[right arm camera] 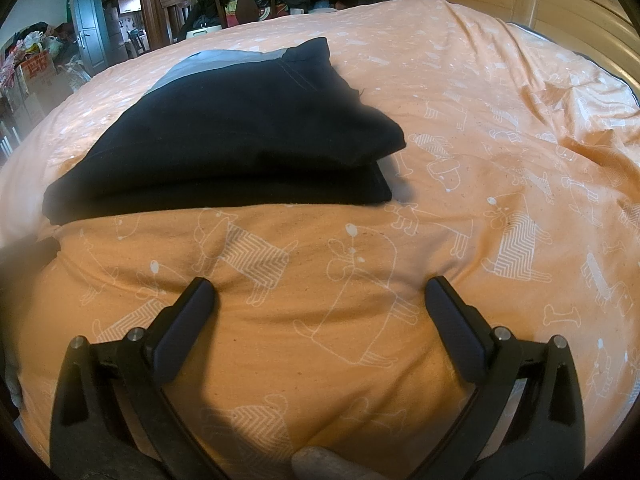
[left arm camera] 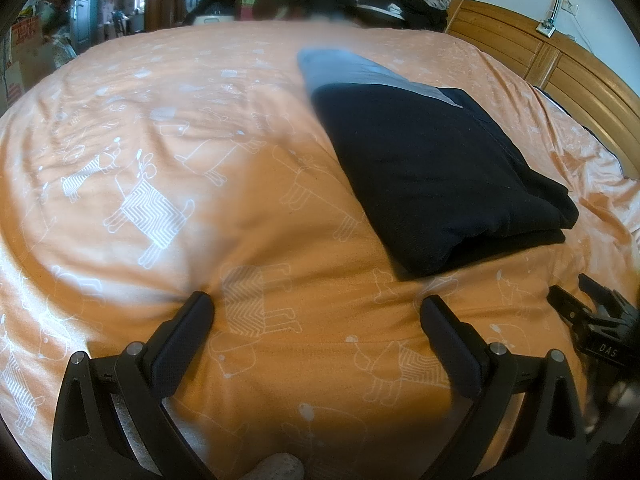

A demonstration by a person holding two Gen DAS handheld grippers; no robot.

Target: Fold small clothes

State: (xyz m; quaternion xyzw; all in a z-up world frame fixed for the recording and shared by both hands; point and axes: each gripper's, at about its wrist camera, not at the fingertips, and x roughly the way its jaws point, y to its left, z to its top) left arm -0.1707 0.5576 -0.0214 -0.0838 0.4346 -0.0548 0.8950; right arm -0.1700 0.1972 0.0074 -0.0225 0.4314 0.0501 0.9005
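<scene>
- Here, at the left, the left gripper [left arm camera: 316,312] rests low on the orange bedspread [left arm camera: 168,128], its fingers spread wide and grasping nothing — the tips dent the cover a little.
- Ahead of it and to its right lies the dark garment [left arm camera: 432,168], already folded into a thick flat bundle, with a grey band [left arm camera: 352,68] showing at the far end.
- In the right wrist view the same garment [right arm camera: 240,132] sits ahead and to the left, its near edge stacked in two layers, apart from both tools.
- At the right, the right gripper [right arm camera: 320,300] also rests on the bedspread [right arm camera: 500,120], fingers released and empty.
- The garment looks soft, light and limp — likely to sag and slip open if lifted by one corner.
- The best hold, I judge, is a pinch through all layers at the two near corners, one tool on each, so the fold stays together.
- The folding of this piece seems mostly done.
</scene>
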